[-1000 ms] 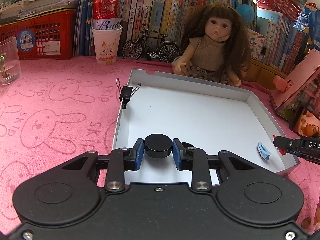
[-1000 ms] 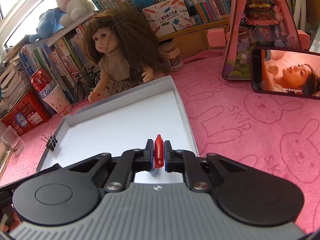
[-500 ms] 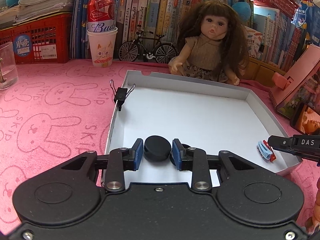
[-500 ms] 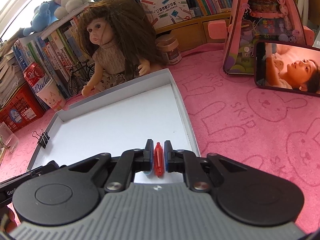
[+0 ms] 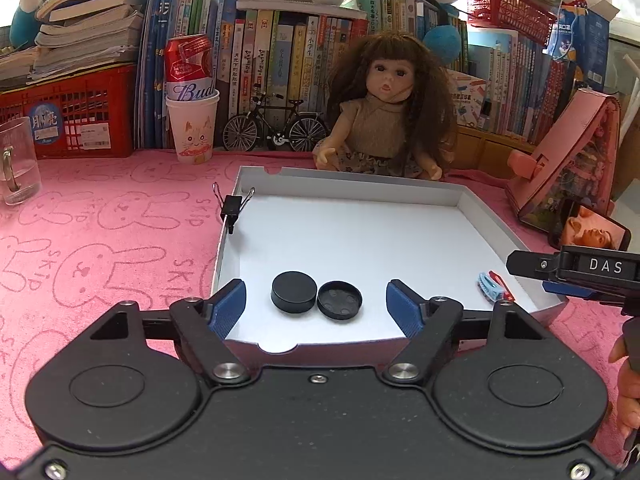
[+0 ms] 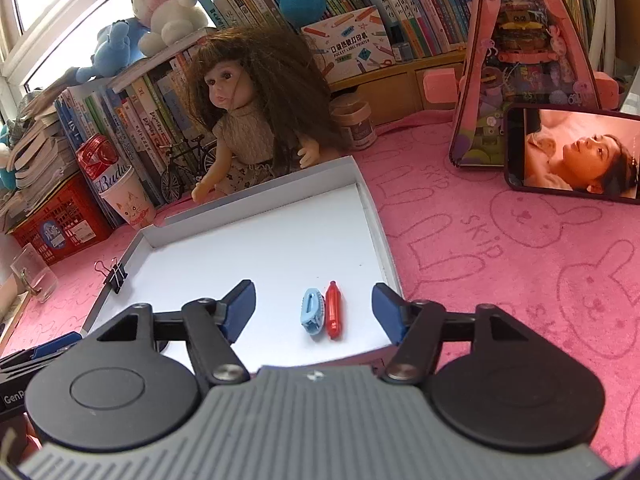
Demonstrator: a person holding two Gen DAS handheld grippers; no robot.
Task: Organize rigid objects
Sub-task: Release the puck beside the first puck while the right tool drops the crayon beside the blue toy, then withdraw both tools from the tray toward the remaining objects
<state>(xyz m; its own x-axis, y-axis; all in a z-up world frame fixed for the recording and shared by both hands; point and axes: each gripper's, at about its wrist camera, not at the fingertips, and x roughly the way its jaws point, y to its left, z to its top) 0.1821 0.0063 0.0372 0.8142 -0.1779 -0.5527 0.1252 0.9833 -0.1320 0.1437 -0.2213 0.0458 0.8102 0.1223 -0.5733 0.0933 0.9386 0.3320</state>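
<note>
- Binder clip [image 5: 231, 206]: clamped on the left wall of the white tray [image 5: 352, 184], well away from everything lying inside.
- Left tool [image 5: 316, 304]: spread wide and holding nothing. A second ago it gripped the black puck [image 5: 293, 291]; now the puck lies on the tray floor near the front wall, touching the black cap [image 5: 339, 300].
- Right tool [image 6: 314, 306]: also wide apart and empty. The red piece [image 6: 333, 310] it held before now lies near the tray's front right corner, against the blue clip [image 6: 312, 311].
- Risk: with both tools low over the tray's front wall, a careless pull-back could catch that wall and shift the tray on the pink table [image 5: 100, 216], scattering both pairs.
- Risk: the puck and cap touch, so a nudge to one would probably move the other.
</note>
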